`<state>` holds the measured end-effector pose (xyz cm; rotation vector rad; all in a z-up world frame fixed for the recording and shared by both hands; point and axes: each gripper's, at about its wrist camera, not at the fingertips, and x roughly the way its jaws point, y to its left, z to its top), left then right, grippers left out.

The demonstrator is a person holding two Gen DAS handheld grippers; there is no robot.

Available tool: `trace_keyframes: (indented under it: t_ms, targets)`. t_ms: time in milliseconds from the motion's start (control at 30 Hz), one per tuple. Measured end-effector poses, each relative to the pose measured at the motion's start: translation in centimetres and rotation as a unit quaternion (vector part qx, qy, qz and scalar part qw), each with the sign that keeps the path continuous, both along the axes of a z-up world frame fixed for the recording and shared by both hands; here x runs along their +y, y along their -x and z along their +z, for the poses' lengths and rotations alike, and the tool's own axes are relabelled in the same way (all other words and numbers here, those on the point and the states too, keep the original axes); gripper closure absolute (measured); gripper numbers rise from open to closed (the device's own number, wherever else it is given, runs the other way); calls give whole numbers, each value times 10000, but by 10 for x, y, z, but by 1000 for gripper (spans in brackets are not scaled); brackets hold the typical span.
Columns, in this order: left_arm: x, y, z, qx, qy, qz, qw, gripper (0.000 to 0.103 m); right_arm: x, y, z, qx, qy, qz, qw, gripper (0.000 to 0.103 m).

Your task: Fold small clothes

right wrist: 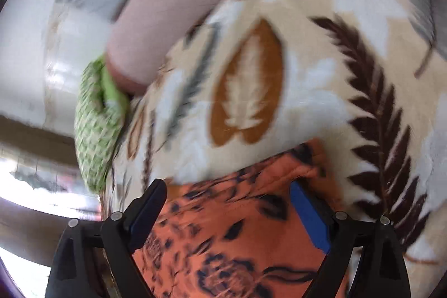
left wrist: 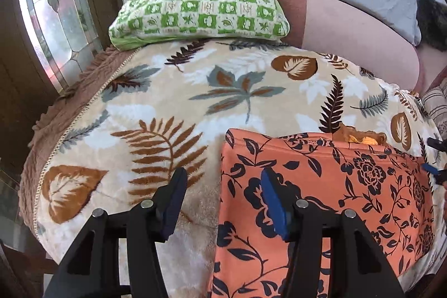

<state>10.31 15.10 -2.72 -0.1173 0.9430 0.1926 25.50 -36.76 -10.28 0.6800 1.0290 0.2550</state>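
L gripper released, straddling left edge of orange floral garment, prob lining up a pinch | R gripper jaws apart over garment's far hem, blurry, nothing grasped | garment lies flat on near-right part of leaf-print blanket | green checked pillow at far edge

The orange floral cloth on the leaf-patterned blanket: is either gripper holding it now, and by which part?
Neither holds it. The left gripper and right gripper stand open over the orange floral cloth, at opposite edges.
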Motion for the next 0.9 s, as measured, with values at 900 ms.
trace_keyframes:
  t_ms: [900]
  targets:
    - [-29,61,56,-586,-627,166,9962,30,40,112,4,51,-170,593,9981,10]
